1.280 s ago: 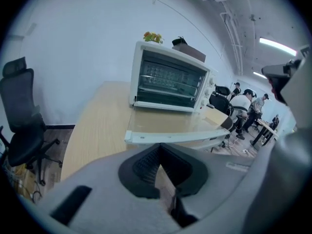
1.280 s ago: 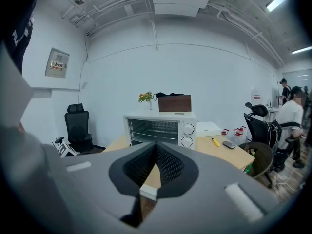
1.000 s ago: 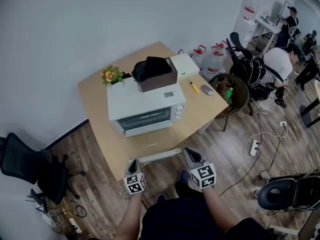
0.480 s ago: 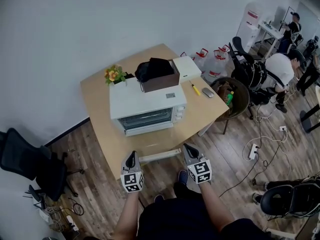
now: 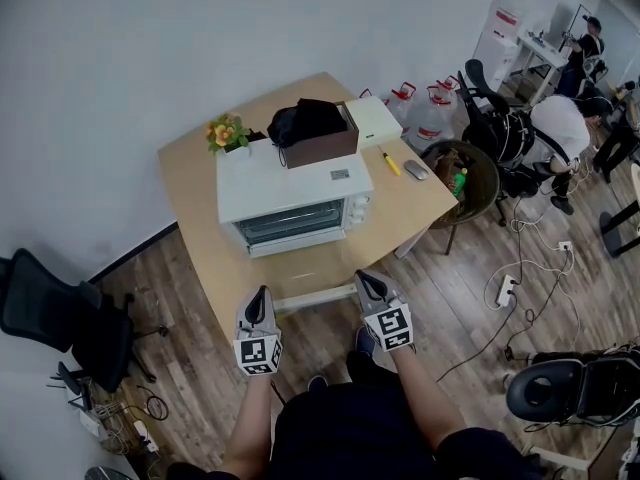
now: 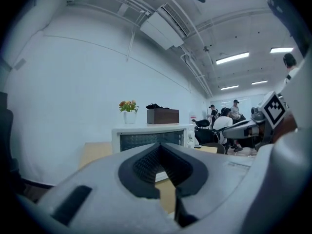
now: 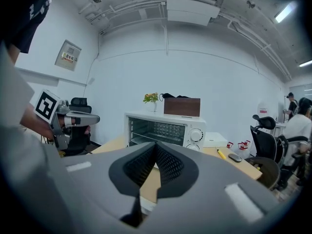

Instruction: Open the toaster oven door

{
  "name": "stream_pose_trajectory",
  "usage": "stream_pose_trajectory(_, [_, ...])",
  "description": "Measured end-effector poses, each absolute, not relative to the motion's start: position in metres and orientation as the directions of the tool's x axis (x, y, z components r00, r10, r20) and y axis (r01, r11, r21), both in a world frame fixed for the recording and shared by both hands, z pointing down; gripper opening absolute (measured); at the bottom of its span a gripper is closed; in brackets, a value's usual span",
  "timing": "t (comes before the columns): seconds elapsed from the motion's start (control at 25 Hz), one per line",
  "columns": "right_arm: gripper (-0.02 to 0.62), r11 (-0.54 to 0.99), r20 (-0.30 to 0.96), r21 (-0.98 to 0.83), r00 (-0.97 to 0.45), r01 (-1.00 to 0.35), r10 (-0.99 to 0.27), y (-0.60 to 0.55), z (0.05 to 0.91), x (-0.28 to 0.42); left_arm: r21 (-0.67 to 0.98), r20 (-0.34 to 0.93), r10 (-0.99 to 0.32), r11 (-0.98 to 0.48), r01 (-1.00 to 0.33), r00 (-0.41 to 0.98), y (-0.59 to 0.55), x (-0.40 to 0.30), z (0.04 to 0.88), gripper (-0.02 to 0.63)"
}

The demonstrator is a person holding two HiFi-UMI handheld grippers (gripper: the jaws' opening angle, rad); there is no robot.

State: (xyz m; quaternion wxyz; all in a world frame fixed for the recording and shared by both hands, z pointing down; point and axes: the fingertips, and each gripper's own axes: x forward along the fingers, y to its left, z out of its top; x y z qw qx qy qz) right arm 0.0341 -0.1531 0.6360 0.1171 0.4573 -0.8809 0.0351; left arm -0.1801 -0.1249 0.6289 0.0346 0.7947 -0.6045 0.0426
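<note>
A white toaster oven (image 5: pixel 290 200) stands on the light wooden table (image 5: pixel 200 223) with its glass door closed and facing me. Both grippers hover below the table's near edge, well short of the oven. My left gripper (image 5: pixel 262 295) is at the lower left and my right gripper (image 5: pixel 367 279) at the lower right. Each has its jaws together and holds nothing. The left gripper view looks past the left gripper (image 6: pixel 160 148) to the oven (image 6: pixel 151 137) straight ahead. From the right gripper (image 7: pixel 156 148) the oven (image 7: pixel 165 129) appears with its knobs on the right.
A brown box (image 5: pixel 322 146) with a black bag sits on the oven, beside a flower pot (image 5: pixel 228 134). A white box (image 5: pixel 373 122), a yellow marker (image 5: pixel 389 163) and a grey object (image 5: pixel 415 169) lie on the table's right. A black chair (image 5: pixel 60 313) stands left; a round chair (image 5: pixel 470 183), water jugs and seated people are right.
Both grippers have moved forward, up the picture toward the table's near edge, and the oven sits slightly higher in the picture. The oven door stays closed.
</note>
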Motion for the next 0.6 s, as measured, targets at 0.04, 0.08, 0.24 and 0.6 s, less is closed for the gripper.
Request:
stream_pose_trajectory(0.04, [0.0,0.583,0.242,0.05,-0.557,-0.811,-0.795,-0.1539,0.6377,0.0326,0.007,0.1,-0.958,-0.27,-0.963,0.269,-0.1248,-0.1797,0.6268,-0.003])
stream_pose_trajectory(0.08, [0.0,0.587,0.242,0.053,-0.56,-0.808,-0.793,-0.1552,0.6387,0.0311,0.008,0.093,-0.958,-0.273,-0.962,0.272,-0.1252,-0.1794,0.6251,-0.003])
stream_pose_trajectory(0.24, [0.0,0.594,0.229,0.053,-0.569,-0.803,-0.79,-0.1586,0.6415,0.0261,-0.02,0.082,-0.958,-0.279,-0.96,0.276,-0.1249,-0.1794,0.6219,-0.003])
stream_pose_trajectory(0.6, [0.002,0.601,0.231,0.053,-0.576,-0.797,-0.784,-0.1543,0.6467,0.0248,-0.028,0.065,-0.957,-0.283,-0.959,0.281,-0.1185,-0.1754,0.6197,-0.002])
